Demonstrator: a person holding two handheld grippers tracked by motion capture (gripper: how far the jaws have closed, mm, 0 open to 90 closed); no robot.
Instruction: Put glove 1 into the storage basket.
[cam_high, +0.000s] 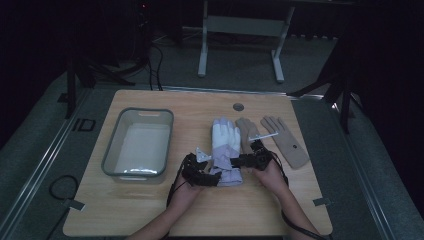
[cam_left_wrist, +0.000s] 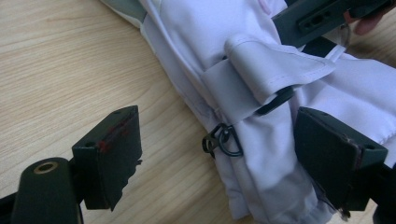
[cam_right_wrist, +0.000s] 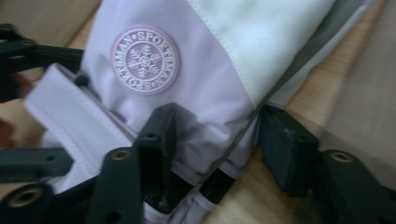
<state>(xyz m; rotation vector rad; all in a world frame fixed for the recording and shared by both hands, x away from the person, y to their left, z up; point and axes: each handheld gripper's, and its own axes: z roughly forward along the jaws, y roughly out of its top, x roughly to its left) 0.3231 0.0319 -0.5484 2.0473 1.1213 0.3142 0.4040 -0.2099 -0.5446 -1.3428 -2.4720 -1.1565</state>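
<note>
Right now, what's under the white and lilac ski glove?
Under the ski glove lies bare wooden table around its edges. Whatever sits beneath its middle is covered by fabric.

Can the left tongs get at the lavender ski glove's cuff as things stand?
Probably yes. The left tongs stand open astride the cuff edge of the ski glove, one jaw over bare table, the other over fabric. The right tongs work the opposite edge, leaving this side free.

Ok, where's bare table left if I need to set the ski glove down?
The near edge of the table is bare between the forearms. So is the far strip behind the bin and the near left corner below it. It is crowded mid-right: the ski glove, two tan gloves and both hand-held grippers sit close together.
</note>
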